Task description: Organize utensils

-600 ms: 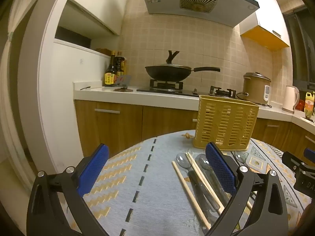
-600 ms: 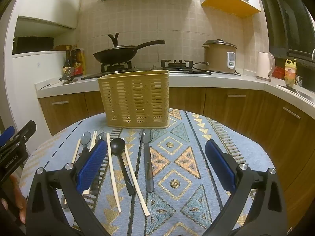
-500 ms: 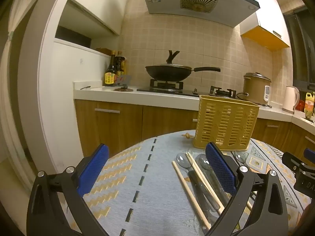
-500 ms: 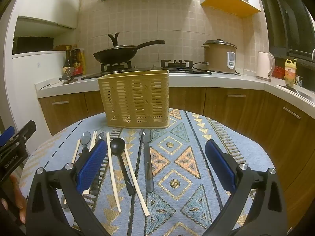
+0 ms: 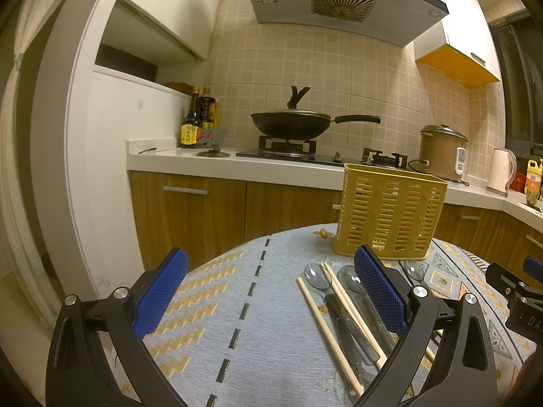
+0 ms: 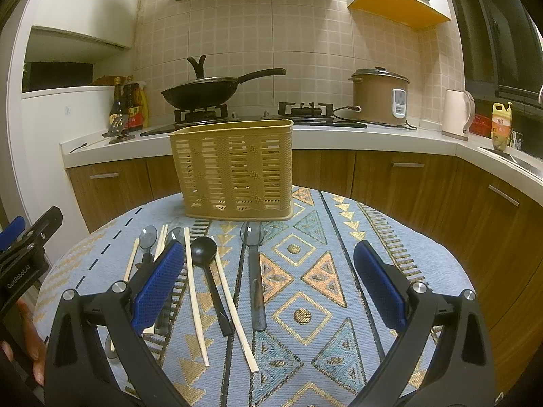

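A yellow slotted utensil basket [image 6: 234,169] stands upright at the far side of the round table; it also shows in the left wrist view [image 5: 390,213]. In front of it lie wooden chopsticks [image 6: 195,291], a black spoon [image 6: 207,271], a clear grey spoon [image 6: 254,264] and more clear spoons [image 5: 315,278]. My right gripper [image 6: 268,285] is open and empty, low over the utensils. My left gripper [image 5: 271,291] is open and empty, left of the utensils, with chopsticks [image 5: 325,329] by its right finger.
The table has a patterned blue cloth [image 6: 339,237]. Behind it runs a kitchen counter [image 5: 237,166] with a black wok [image 5: 292,123] on the stove, sauce bottles [image 5: 198,118], a rice cooker [image 6: 380,101] and a kettle [image 6: 456,113].
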Demonstrator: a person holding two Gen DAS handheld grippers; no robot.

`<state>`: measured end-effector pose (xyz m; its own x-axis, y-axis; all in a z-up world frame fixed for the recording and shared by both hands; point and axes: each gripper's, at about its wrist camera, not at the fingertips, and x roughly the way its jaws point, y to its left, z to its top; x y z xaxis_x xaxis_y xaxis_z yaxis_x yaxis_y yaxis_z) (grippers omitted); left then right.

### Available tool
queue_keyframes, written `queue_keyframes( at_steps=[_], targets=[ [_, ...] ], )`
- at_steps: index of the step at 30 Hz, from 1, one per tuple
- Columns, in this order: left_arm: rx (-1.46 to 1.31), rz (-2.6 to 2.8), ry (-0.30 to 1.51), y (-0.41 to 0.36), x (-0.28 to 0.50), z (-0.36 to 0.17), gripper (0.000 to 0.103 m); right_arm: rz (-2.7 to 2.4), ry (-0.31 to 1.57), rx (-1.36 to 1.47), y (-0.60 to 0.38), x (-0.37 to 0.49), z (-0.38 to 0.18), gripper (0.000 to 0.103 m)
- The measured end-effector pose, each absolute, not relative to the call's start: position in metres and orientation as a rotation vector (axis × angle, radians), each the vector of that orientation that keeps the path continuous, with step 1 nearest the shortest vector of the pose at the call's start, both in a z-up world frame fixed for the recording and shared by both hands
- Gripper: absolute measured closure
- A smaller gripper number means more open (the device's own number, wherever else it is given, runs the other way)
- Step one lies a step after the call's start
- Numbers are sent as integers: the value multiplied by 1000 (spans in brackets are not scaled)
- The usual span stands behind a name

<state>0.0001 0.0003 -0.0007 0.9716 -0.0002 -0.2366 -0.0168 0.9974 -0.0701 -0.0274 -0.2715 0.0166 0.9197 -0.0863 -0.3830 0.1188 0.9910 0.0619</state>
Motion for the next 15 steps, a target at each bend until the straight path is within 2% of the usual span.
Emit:
queue_keyframes(
  at_steps=[15],
  targets=[
    [-72, 8, 239, 0, 0, -1, 8, -107, 396, 79, -269, -27, 17, 8]
  ],
)
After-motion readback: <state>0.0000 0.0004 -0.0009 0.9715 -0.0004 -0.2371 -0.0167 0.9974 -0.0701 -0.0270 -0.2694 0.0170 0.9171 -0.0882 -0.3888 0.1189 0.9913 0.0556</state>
